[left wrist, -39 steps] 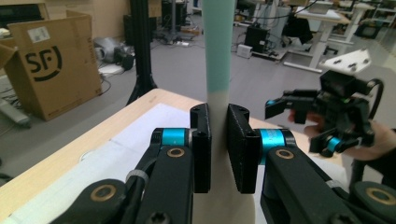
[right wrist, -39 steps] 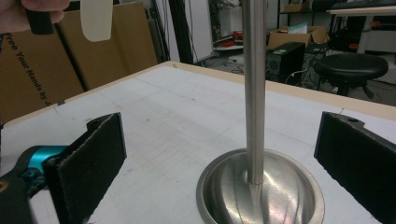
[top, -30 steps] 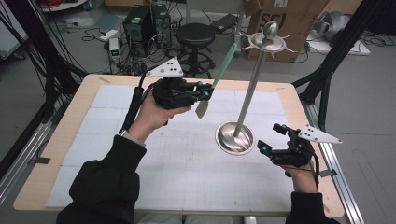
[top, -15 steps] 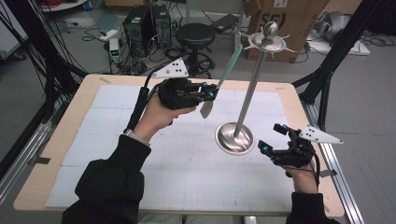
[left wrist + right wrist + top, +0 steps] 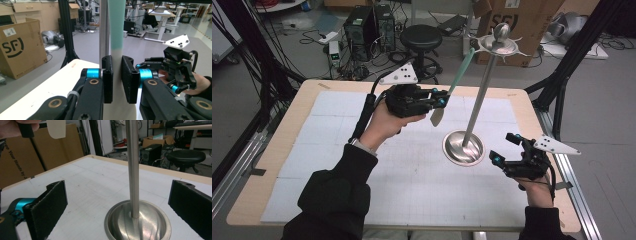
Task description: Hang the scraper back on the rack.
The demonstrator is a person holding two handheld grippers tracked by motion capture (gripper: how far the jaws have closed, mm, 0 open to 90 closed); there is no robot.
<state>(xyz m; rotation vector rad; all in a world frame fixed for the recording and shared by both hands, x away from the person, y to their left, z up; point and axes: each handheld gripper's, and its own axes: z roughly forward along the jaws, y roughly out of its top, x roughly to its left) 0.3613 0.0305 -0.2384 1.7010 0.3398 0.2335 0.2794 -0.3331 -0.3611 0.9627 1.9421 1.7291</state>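
Note:
A tall steel stand has a round base (image 5: pixel 463 148), a slanting pole (image 5: pixel 477 100) and a hooked crown (image 5: pixel 499 45). My left gripper (image 5: pixel 439 100) hovers above the mat left of the pole, shut on a spatula with a teal handle (image 5: pixel 460 70) and a cream blade (image 5: pixel 437 116). The handle's tip reaches up near the crown. In the left gripper view the pads (image 5: pixel 107 80) clamp the spatula (image 5: pixel 116 30), with the pole (image 5: pixel 103 30) just behind. My right gripper (image 5: pixel 503 148) rests open right of the base. In its own view the pole (image 5: pixel 132 170) stands between the wide jaws, untouched.
A white gridded mat (image 5: pixel 362 150) covers the wooden table (image 5: pixel 272 160). Beyond the far edge stand a black stool (image 5: pixel 422 37), computer towers (image 5: pixel 369 22) and a cardboard box (image 5: pixel 522 20). Black frame legs (image 5: pixel 562 85) rise at the table's right.
My left gripper has carried the spatula slightly right, closer to the pole and crown. The right gripper has stayed put.

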